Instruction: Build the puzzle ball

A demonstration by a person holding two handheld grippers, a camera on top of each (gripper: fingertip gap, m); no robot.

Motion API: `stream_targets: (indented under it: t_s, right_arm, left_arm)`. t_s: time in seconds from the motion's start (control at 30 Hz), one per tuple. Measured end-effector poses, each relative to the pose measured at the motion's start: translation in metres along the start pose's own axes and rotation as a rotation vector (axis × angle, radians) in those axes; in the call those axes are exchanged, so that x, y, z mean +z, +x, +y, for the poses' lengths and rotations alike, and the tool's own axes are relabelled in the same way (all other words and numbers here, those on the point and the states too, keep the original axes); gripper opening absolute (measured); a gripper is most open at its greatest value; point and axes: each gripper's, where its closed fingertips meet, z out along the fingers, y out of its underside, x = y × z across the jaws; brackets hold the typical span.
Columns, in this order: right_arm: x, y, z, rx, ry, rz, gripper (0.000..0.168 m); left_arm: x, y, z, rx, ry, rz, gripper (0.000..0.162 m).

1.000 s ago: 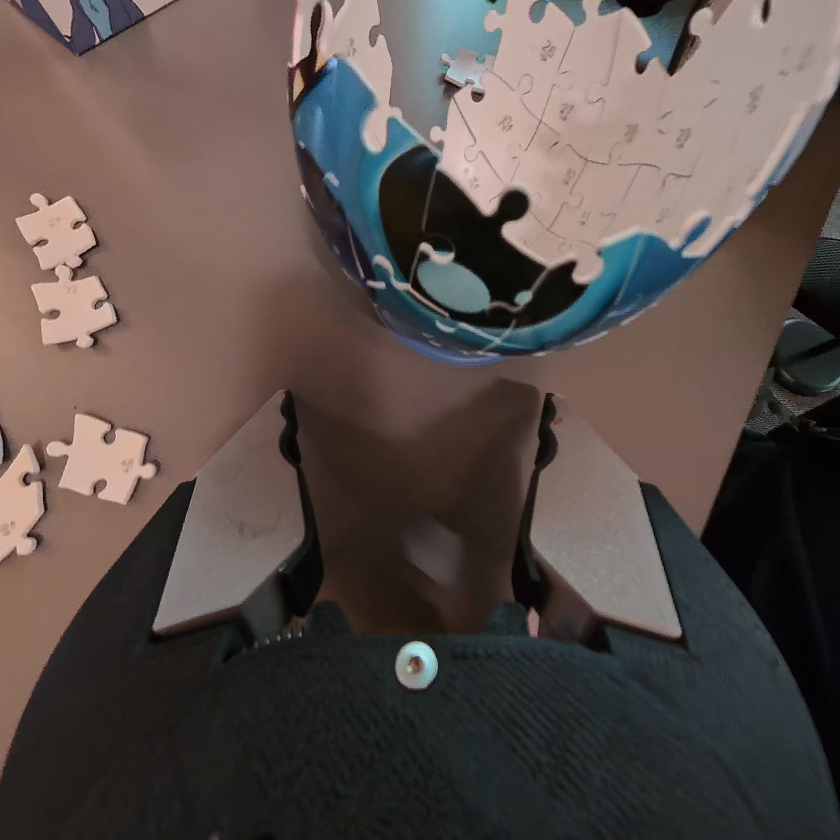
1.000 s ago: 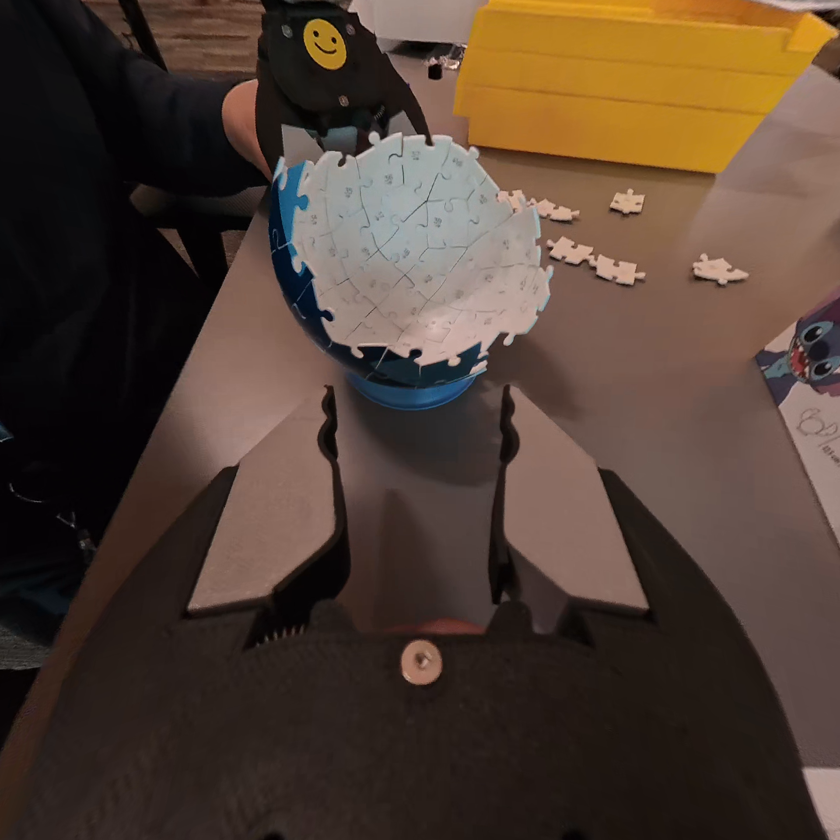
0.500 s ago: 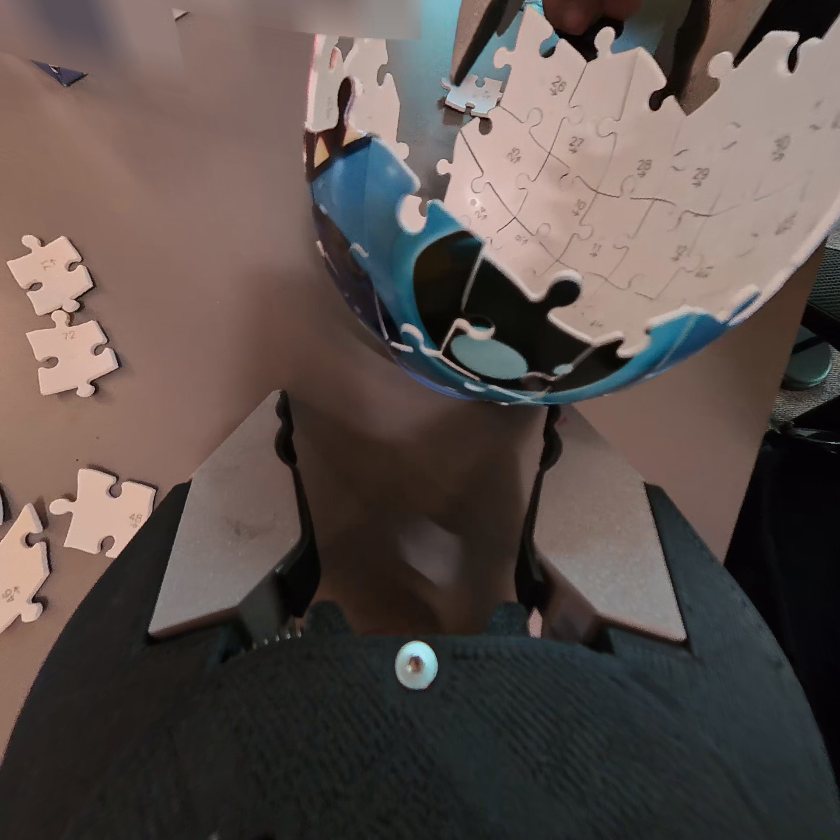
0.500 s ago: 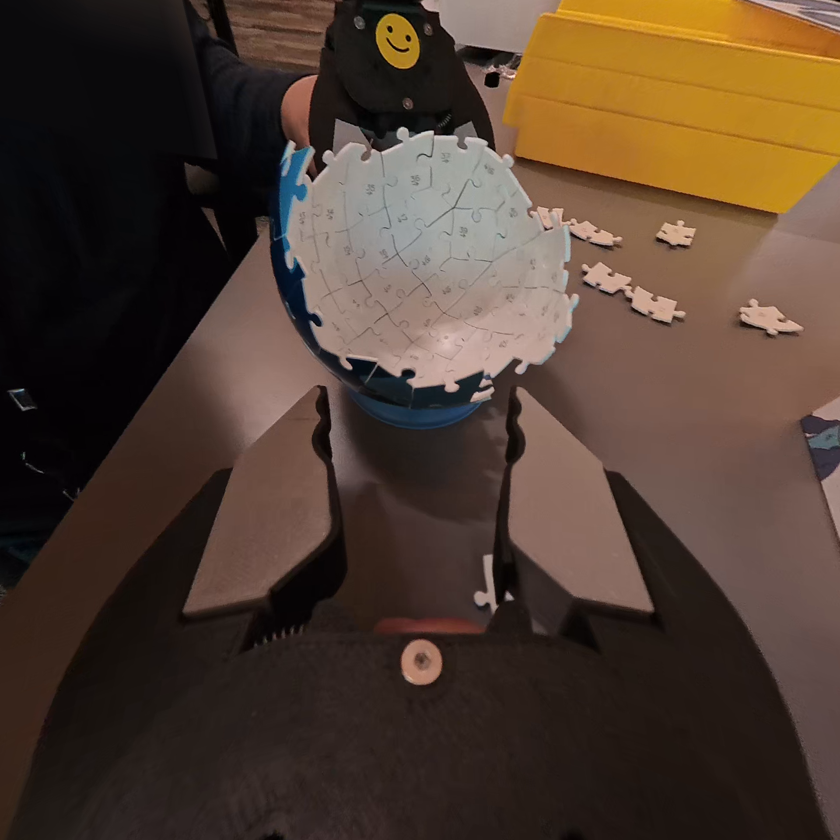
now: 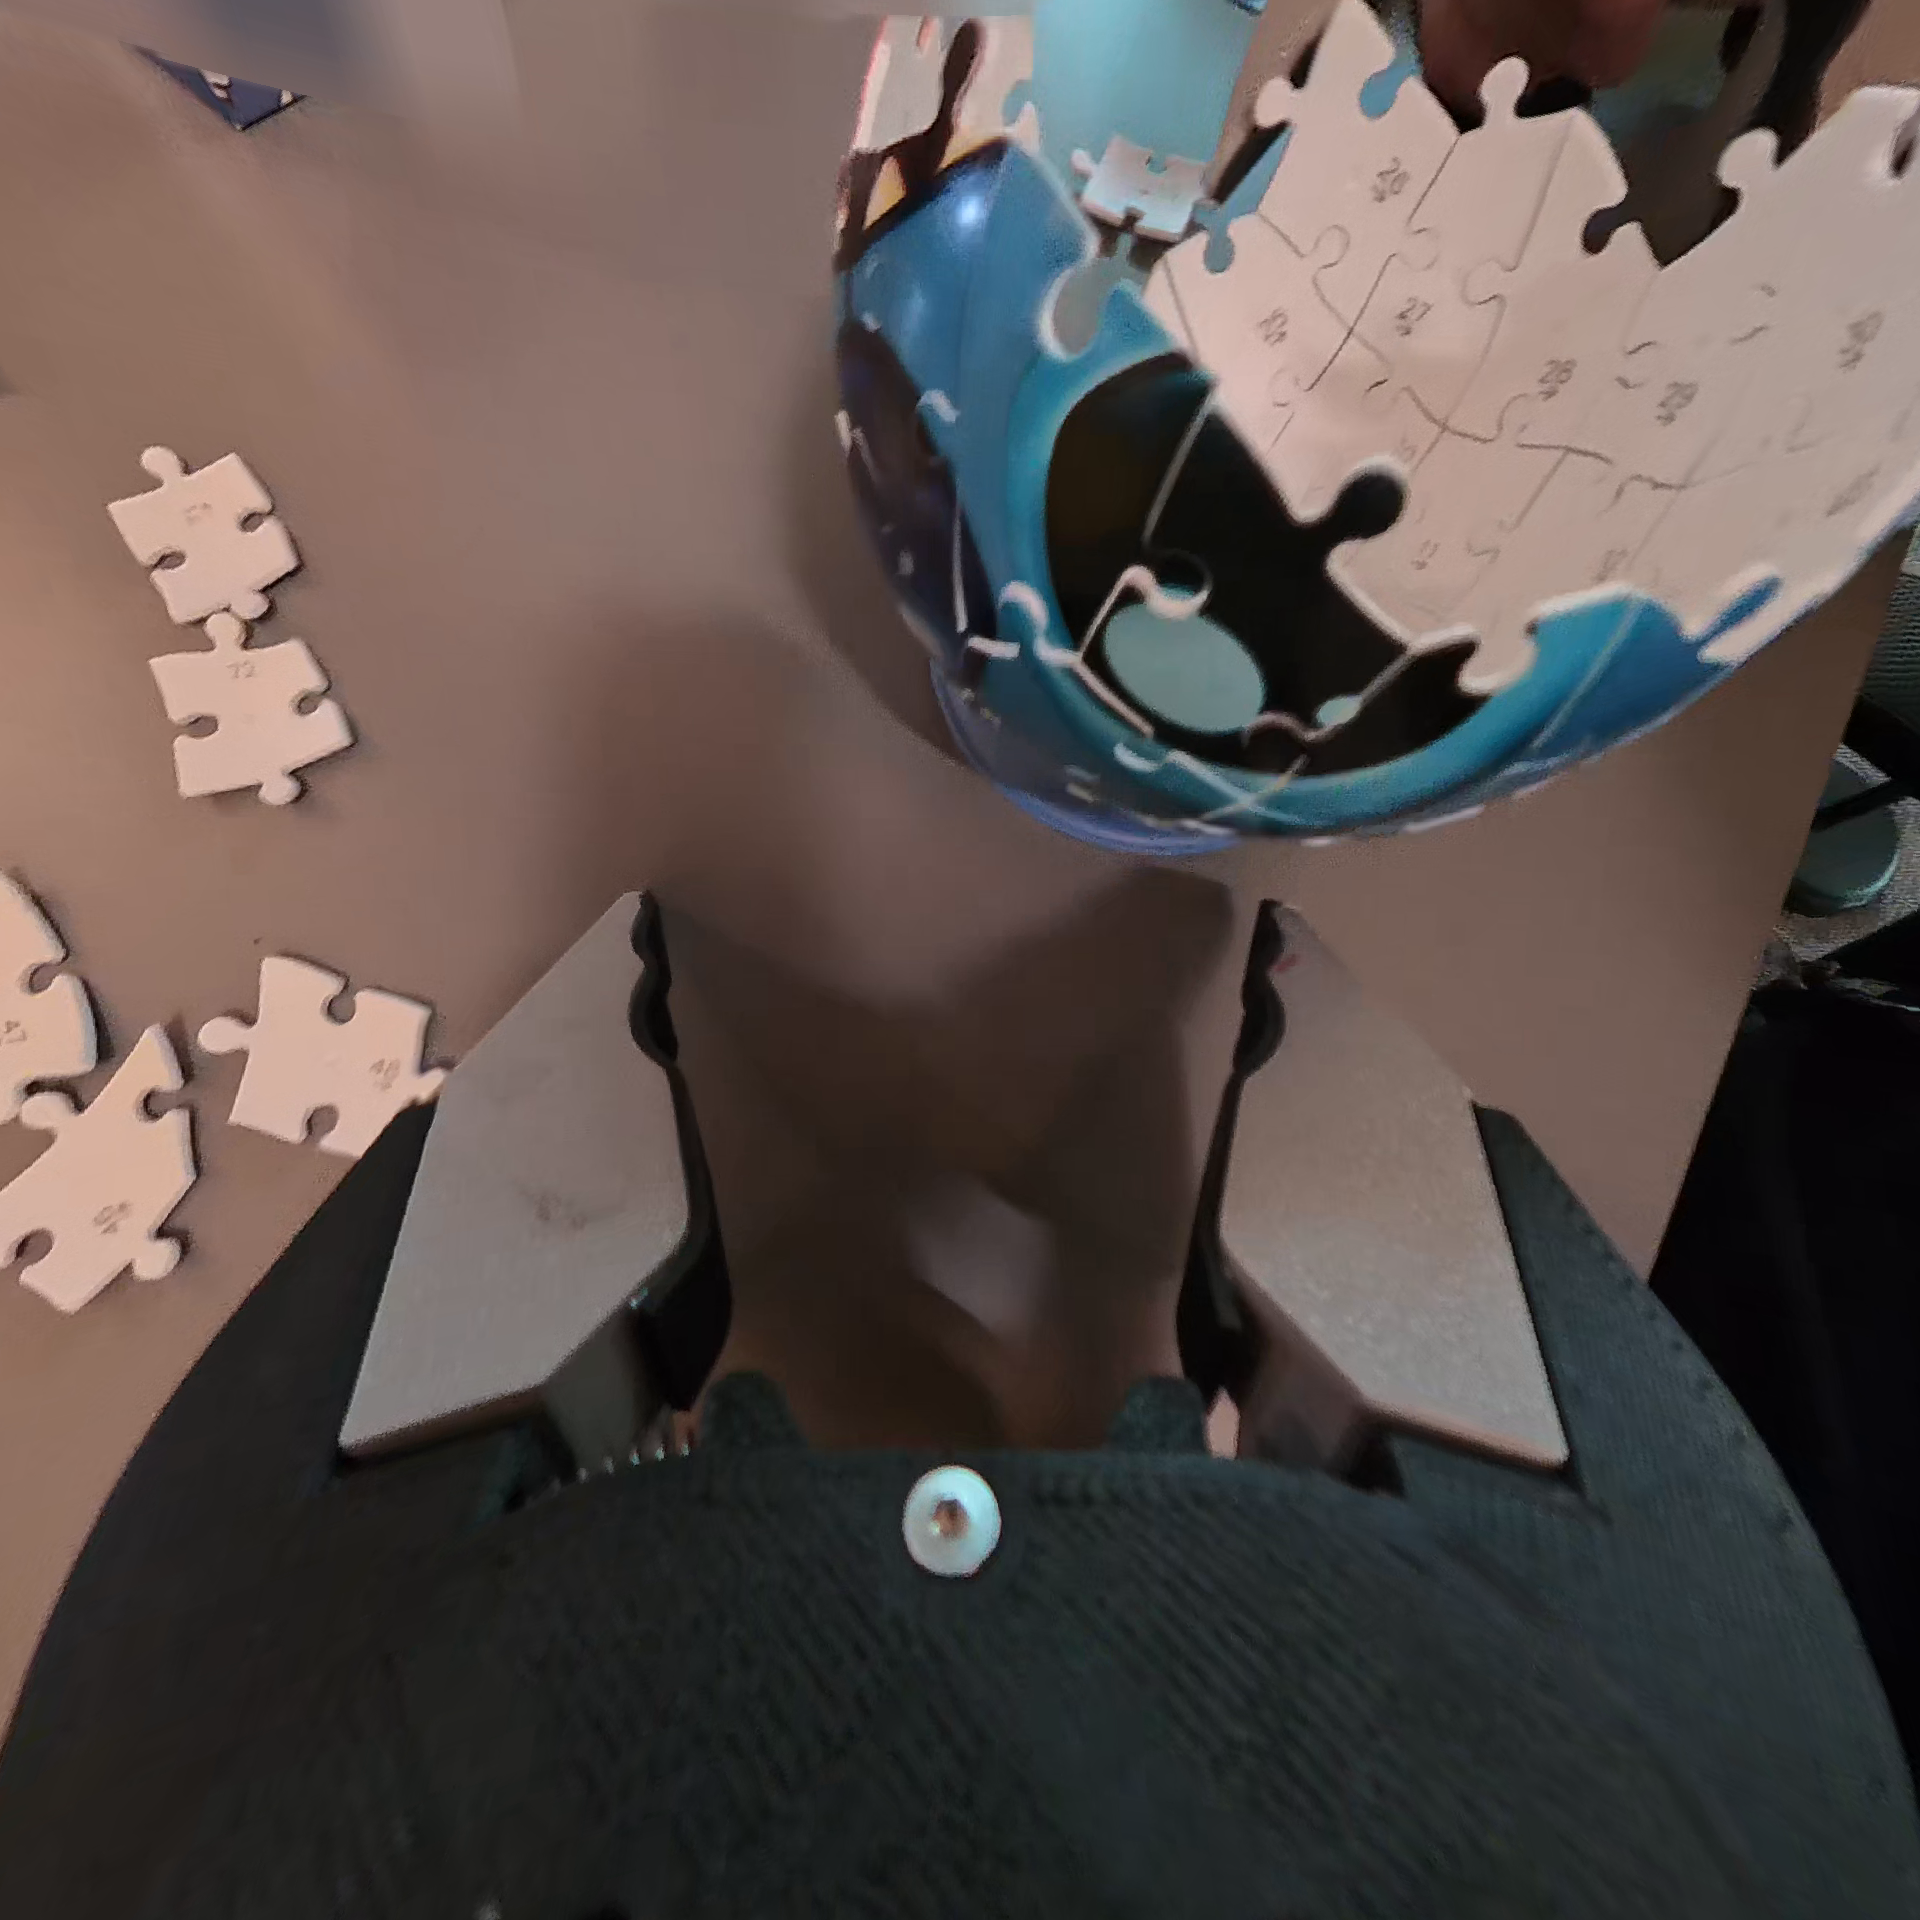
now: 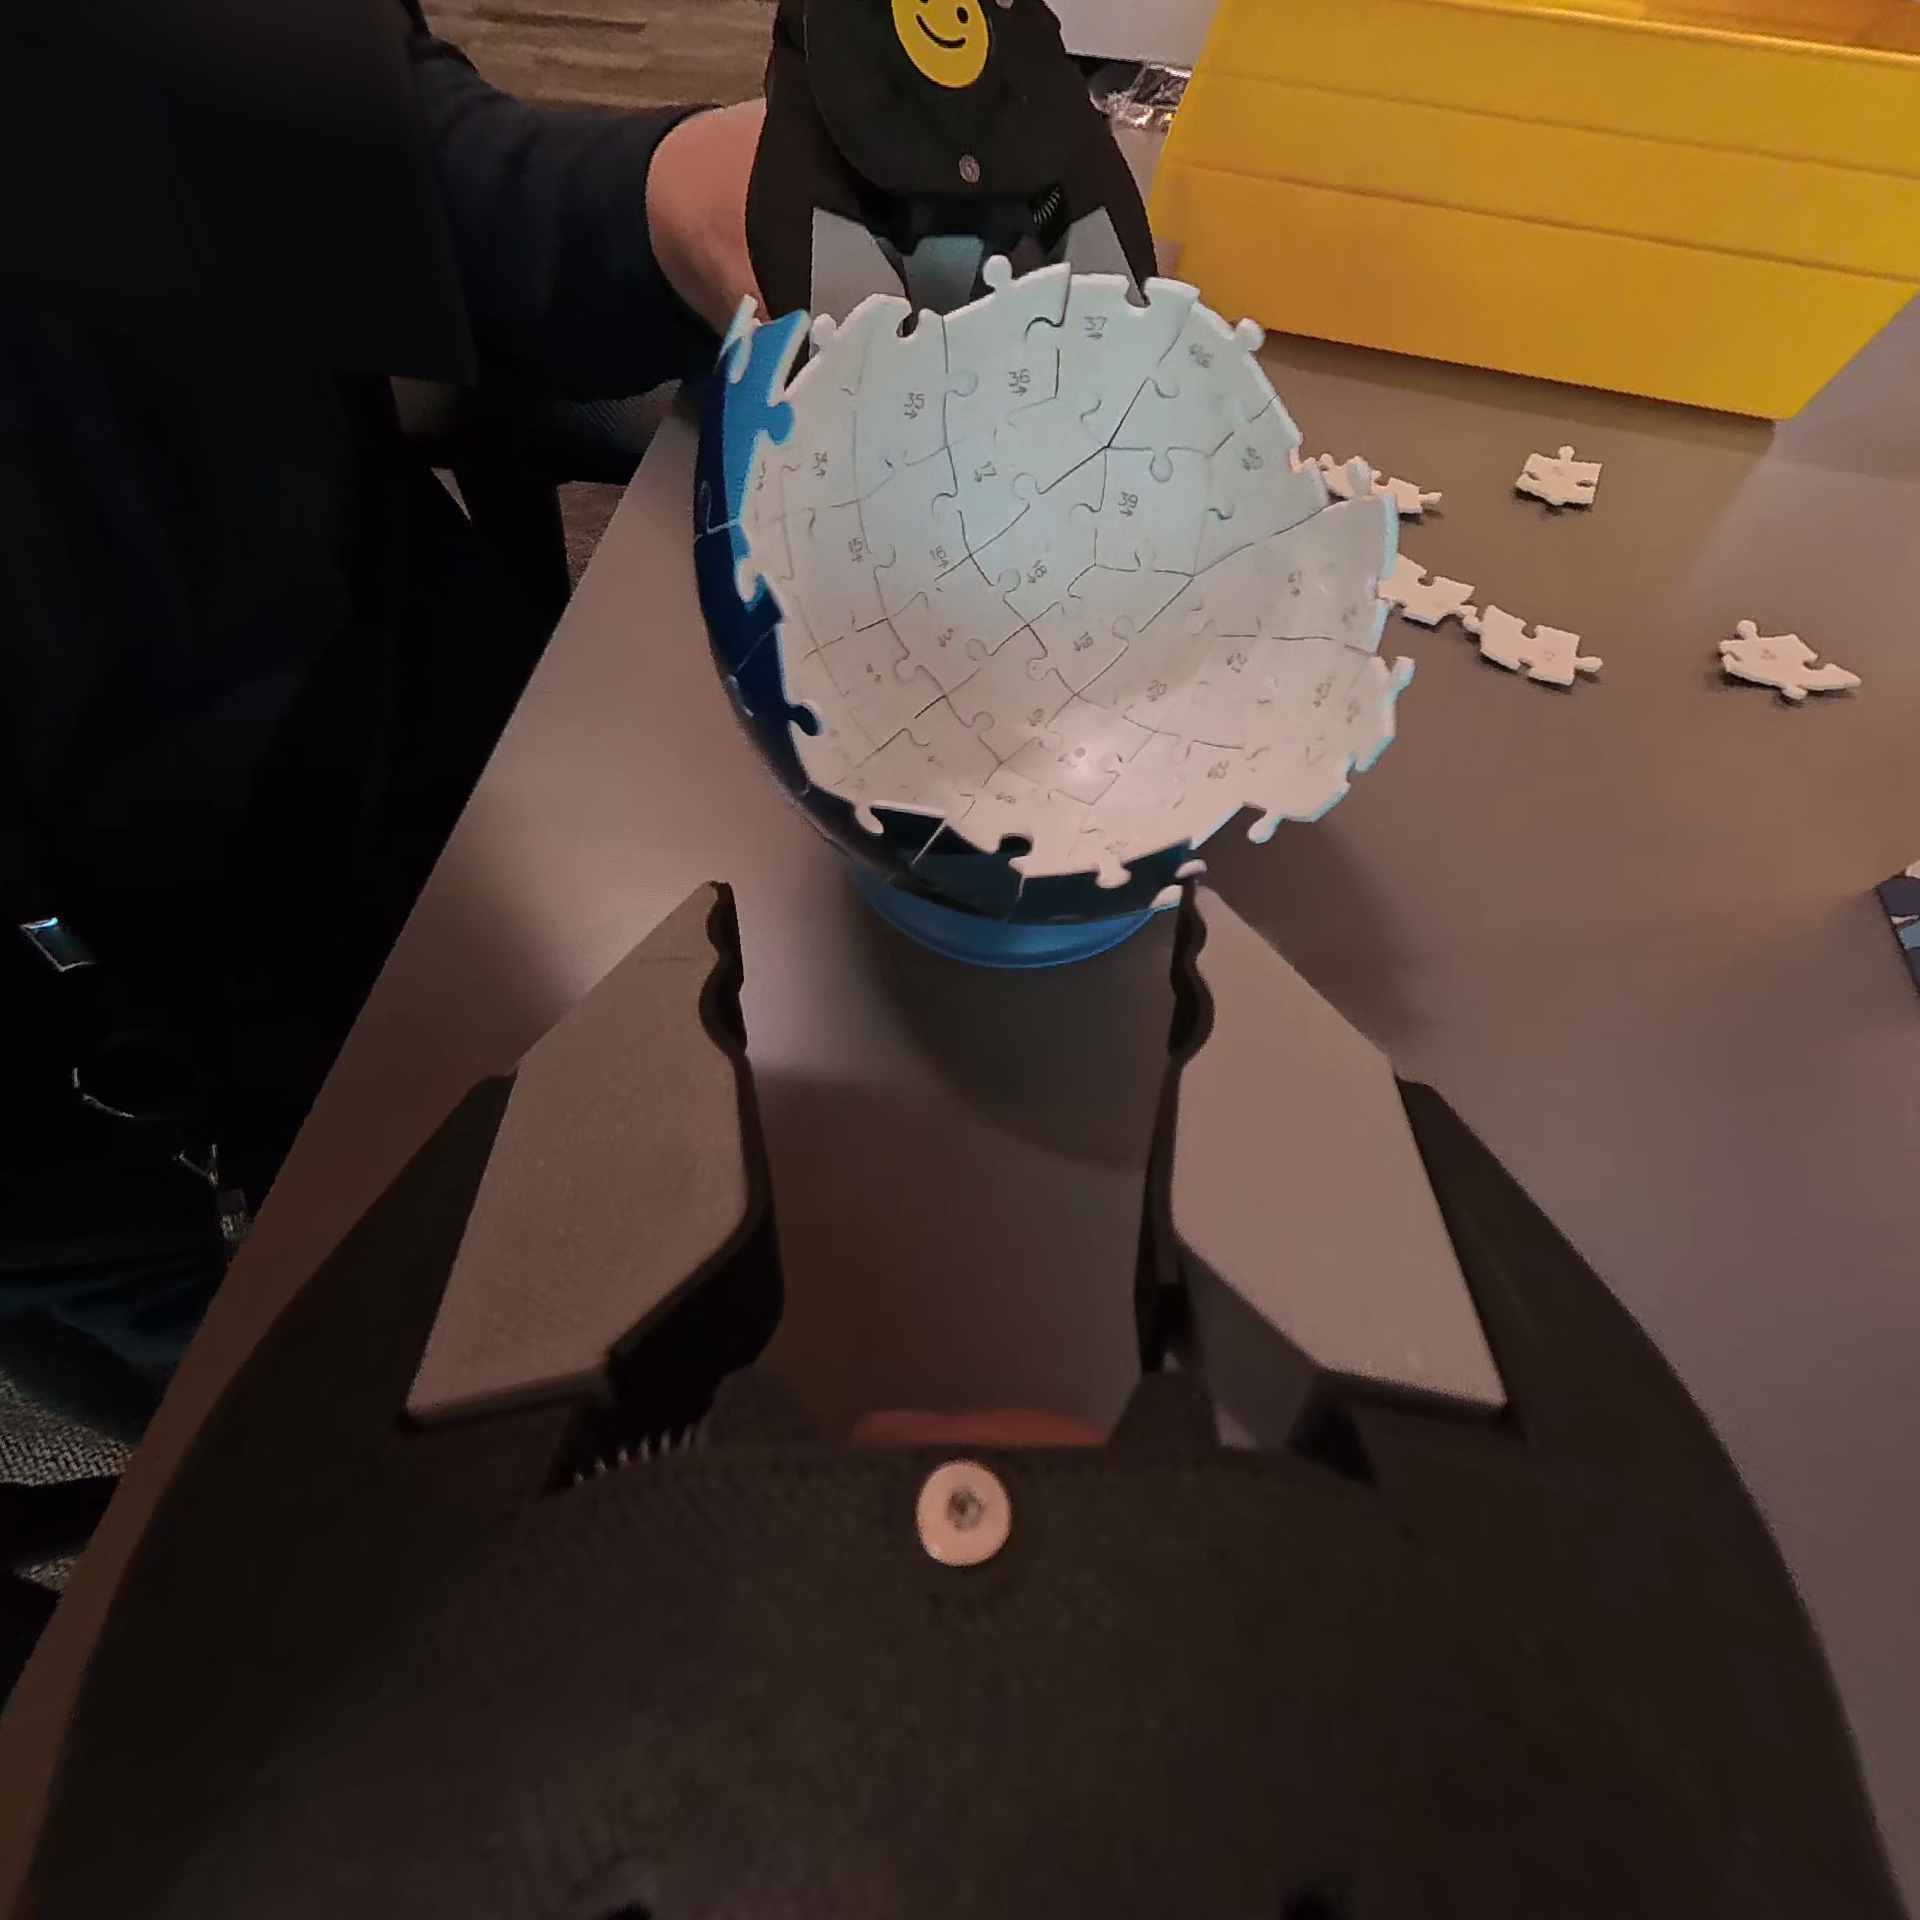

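The half-built puzzle ball [image 6: 1049,623] is an open bowl, blue outside and white inside, on a blue stand [image 6: 1023,940] near the table edge. My right gripper [image 6: 951,914] is open and empty, with its fingertips just short of the stand. My left gripper [image 5: 951,935] is open and empty, a little short of the ball [image 5: 1351,499], which sits up and to the right of it. The left gripper also shows in the right wrist view [image 6: 956,286], behind the ball's far rim. Several loose white pieces [image 5: 244,707] lie left of the left gripper.
More loose pieces [image 6: 1538,644] lie to the right of the ball. Stacked yellow bins [image 6: 1558,208] stand at the back right. A printed sheet [image 6: 1901,935] lies at the right edge. The table edge [image 6: 582,582] runs close to the ball, with a person's dark sleeve [image 6: 312,312] beyond it.
My right gripper has moved closer to the ball, which now looks larger. In the left wrist view the ball has shifted to the right. Both grippers have stayed open.
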Motion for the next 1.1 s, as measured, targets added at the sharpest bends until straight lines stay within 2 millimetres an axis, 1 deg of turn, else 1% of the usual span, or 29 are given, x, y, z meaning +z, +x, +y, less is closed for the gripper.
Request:
stream_targets:
  t_s: [0.13, 0.23, 0.43, 0.67, 1.1]
  right_arm:
    - [0.001, -0.010, 0.000, 0.001, -0.007, 0.018, 0.085]
    - [0.002, -0.017, 0.000, -0.004, -0.013, 0.032, 0.084]
    - [0.004, -0.027, -0.002, -0.002, -0.033, 0.093, 0.086]
    - [0.006, -0.048, -0.010, -0.004, -0.015, 0.138, 0.084]
    - [0.021, -0.068, -0.016, -0.019, -0.018, 0.195, 0.086]
  left_arm:
    - [-0.011, -0.008, 0.009, -0.021, -0.005, -0.018, 0.109]
    - [-0.017, -0.012, 0.014, -0.036, -0.003, -0.028, 0.109]
    - [-0.027, -0.016, 0.022, -0.045, -0.001, -0.043, 0.109]
    - [-0.032, -0.015, 0.027, -0.035, -0.001, -0.050, 0.109]
    - [-0.038, -0.015, 0.030, -0.034, 0.015, -0.050, 0.109]
